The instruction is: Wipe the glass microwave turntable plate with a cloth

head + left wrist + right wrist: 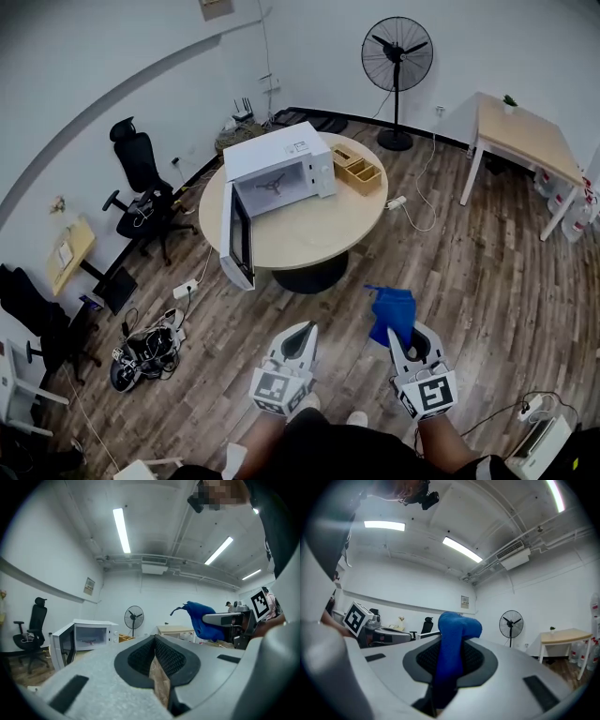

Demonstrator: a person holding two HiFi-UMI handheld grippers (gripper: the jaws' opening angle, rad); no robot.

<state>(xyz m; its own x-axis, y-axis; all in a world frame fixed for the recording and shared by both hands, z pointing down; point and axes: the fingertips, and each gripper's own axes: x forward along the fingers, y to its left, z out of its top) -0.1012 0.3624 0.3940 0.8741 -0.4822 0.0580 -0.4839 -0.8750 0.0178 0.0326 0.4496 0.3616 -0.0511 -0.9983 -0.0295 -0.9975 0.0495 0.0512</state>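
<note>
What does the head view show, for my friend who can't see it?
The right tool grips a blue cloth; the left tool is shut and empty. Ahead, a white microwave stands with its door open on a round table.

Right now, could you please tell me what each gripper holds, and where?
The right gripper grips the blue cloth partway along, bunched beyond the tips; the left gripper holds nothing.

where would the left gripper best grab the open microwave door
Take the door by its free edge, the end away from the hinge, which hangs past the table rim toward the person. Come from that near side, jaws straddling the thin panel.
</note>
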